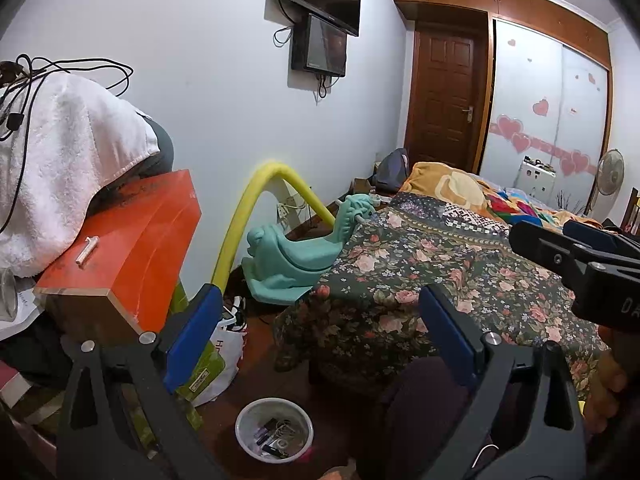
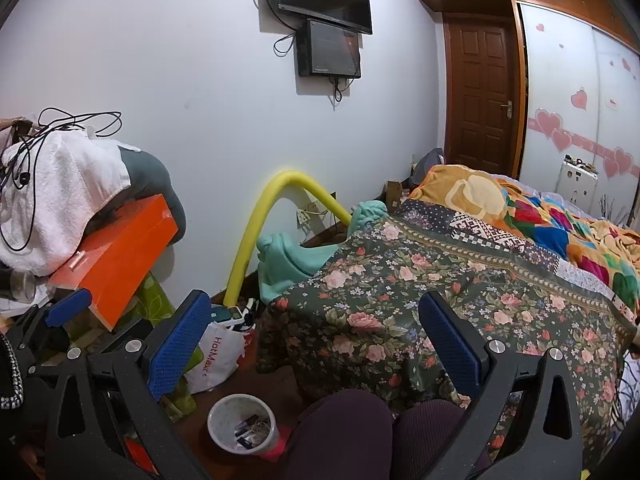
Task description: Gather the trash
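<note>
A white round bin (image 1: 274, 428) (image 2: 242, 424) stands on the dark floor below both grippers, holding small wrappers and rubber bands. A small white rolled scrap (image 1: 87, 251) (image 2: 77, 259) lies on top of the orange box (image 1: 132, 240). My left gripper (image 1: 320, 294) is open, with nothing between its blue pads, and hovers above the bin and the bed corner. My right gripper (image 2: 315, 297) is also open and holds nothing. Each gripper shows in the other's view: the right gripper (image 1: 542, 229) at the right edge, the left gripper (image 2: 66, 312) at the left.
A bed with a floral cover (image 2: 420, 280) fills the right. The person's knees (image 2: 348, 432) sit low in the middle. A white towel (image 1: 72, 152) draped with cables lies behind the box. A yellow foam tube (image 1: 240, 216), a teal rocking toy (image 1: 288, 256) and a white plastic bag (image 2: 220, 356) stand by the wall.
</note>
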`<act>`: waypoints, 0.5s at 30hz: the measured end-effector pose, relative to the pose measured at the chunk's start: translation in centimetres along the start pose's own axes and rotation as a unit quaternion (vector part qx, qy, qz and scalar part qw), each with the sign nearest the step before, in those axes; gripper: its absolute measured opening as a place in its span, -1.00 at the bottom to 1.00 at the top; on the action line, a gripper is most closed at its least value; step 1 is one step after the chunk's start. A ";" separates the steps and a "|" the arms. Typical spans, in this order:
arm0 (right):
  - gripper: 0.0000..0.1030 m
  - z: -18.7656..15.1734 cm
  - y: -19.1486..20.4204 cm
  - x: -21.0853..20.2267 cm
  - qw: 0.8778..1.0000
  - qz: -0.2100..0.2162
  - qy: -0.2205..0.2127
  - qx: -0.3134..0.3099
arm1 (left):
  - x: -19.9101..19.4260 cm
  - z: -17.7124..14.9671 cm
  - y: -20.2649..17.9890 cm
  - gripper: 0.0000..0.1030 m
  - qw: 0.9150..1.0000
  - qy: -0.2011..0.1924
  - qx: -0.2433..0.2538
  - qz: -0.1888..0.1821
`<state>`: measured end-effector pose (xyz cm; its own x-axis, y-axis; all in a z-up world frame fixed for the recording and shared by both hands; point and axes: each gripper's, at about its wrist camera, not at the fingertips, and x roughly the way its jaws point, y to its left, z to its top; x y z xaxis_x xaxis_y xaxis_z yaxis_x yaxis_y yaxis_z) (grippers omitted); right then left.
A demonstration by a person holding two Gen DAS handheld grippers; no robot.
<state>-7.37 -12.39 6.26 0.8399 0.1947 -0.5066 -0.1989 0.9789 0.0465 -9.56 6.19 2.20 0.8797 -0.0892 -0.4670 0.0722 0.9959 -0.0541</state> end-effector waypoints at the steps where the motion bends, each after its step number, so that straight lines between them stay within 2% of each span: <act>1: 1.00 0.0 0.0 0.0 1.000 0.000 0.000 0.000 | -0.1 0.0 -0.1 0.92 1.000 -0.002 0.001 0.001; 7: 1.00 0.0 -0.1 -0.1 1.000 0.000 -0.001 -0.001 | -0.5 0.2 -0.1 0.92 1.000 -0.014 0.003 0.002; 15: 1.00 0.0 -0.1 -0.1 1.000 -0.001 -0.002 0.000 | -0.6 0.2 -0.4 0.92 1.000 -0.011 0.005 -0.003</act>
<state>-7.44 -12.56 6.34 0.8422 0.1927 -0.5035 -0.1967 0.9794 0.0460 -10.03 5.88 2.73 0.8893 -0.0958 -0.4472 0.0827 0.9954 -0.0489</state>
